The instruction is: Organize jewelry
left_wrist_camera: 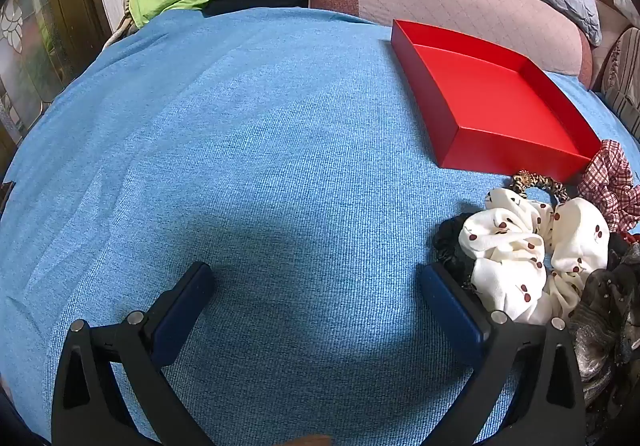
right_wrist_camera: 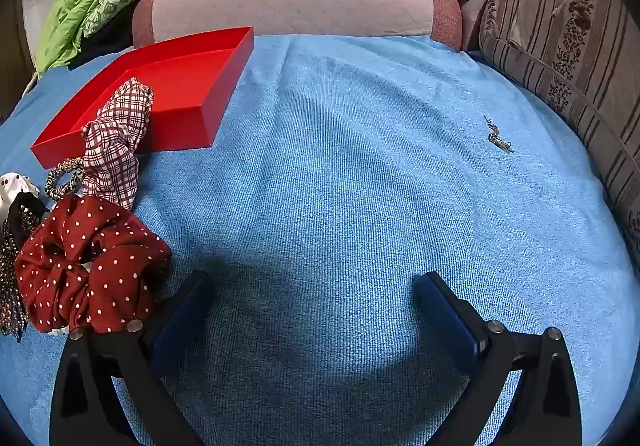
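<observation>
My left tongs [left_wrist_camera: 316, 282] and right tongs [right_wrist_camera: 312, 292] gape wide, empty, over the blue cloth [left_wrist_camera: 240, 166]; scrunchies [left_wrist_camera: 532, 258] lie beside the red tray [left_wrist_camera: 500, 102].

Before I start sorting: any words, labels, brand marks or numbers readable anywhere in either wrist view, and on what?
None readable in either view.
Red tray: plain, with no label or print.
Scrunchies such as the white one and the dark red one: patterns only (cherries, dots), no text.
Small item on the blue cloth: too small to tell any marking.
</observation>
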A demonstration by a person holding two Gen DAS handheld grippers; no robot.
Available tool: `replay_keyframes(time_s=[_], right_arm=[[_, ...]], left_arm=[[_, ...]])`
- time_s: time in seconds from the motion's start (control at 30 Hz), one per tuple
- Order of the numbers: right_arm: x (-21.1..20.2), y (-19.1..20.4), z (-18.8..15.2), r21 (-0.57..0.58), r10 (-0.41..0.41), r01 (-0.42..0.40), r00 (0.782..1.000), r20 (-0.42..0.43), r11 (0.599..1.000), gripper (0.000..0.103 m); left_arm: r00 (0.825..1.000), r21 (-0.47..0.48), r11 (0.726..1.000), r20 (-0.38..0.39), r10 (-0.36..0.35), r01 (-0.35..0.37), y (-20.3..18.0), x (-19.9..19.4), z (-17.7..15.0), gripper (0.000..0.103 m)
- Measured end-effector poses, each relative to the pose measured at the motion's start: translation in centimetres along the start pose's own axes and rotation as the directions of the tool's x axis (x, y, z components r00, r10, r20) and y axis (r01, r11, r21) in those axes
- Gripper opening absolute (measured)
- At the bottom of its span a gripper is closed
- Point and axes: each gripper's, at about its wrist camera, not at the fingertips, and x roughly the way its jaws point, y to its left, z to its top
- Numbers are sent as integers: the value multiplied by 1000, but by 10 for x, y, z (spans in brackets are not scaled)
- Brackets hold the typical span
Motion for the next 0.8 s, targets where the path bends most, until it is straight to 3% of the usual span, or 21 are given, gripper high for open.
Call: replay_keyframes(time_s=[0.8], right_arm=[[-2, -2, 0, 0, 0, 0, 1000, -1, 1000, 103]], left_arm=[[1000, 2, 1000, 1, 3, -3, 0, 0, 0, 103]])
